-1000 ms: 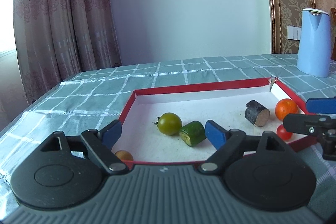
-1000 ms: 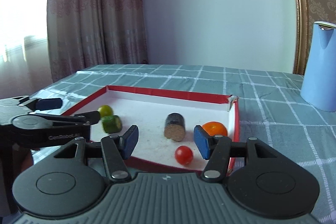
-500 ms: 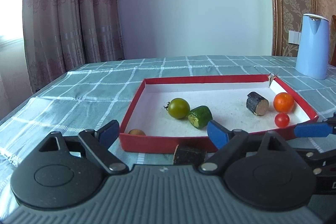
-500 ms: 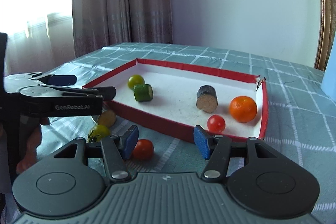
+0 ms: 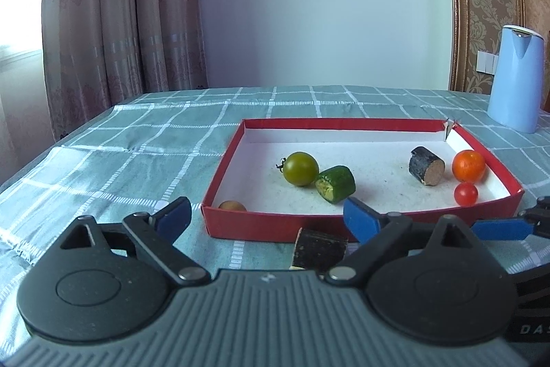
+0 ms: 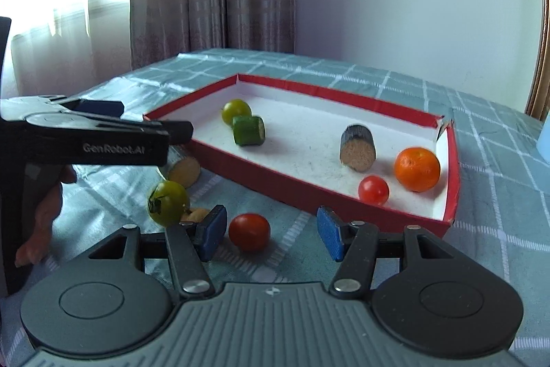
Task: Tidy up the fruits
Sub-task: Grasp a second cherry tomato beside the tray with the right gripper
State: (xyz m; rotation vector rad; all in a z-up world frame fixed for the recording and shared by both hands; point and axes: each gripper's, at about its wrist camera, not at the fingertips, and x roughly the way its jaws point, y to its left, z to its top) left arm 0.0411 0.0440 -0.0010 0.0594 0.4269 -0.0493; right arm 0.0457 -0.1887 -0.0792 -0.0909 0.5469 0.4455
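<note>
we hold both grippers low over the checked tablecloth (image 5: 144, 140), short of the red tray's (image 5: 364, 126) near wall. the left gripper (image 5: 264, 215) stands with its blue pads wide apart, gripping nothing; the right gripper (image 6: 271, 229) is likewise spread and bare, and the loose red tomato (image 6: 249, 231) sits on the cloth between its pads, nearer the left one, touching neither as far as we can tell. left of it lie a green tomato (image 6: 168, 202), a small tan piece (image 6: 196, 214) half hidden behind the pad, and a dark cut chunk (image 5: 319, 248) just before the tray wall, its pale cut face turned toward the right gripper's side.

inside the tray, the green tomato (image 5: 300, 168) touches the cucumber piece (image 5: 335, 184), whose long axis runs roughly across the tray. the dark cylinder (image 6: 357, 148) lies on its side, cut end facing us in the right view. the orange (image 6: 417, 169) and the small red tomato (image 6: 373, 190) sit in the near right corner, close to the walls. a tan piece (image 5: 232, 206) hugs the near left corner. the tray's middle is open floor.

since a second ago both grippers have drawn back from over the tray, so its near wall and the loose pieces outside now show. a blue kettle (image 5: 515, 78) stands well behind.
</note>
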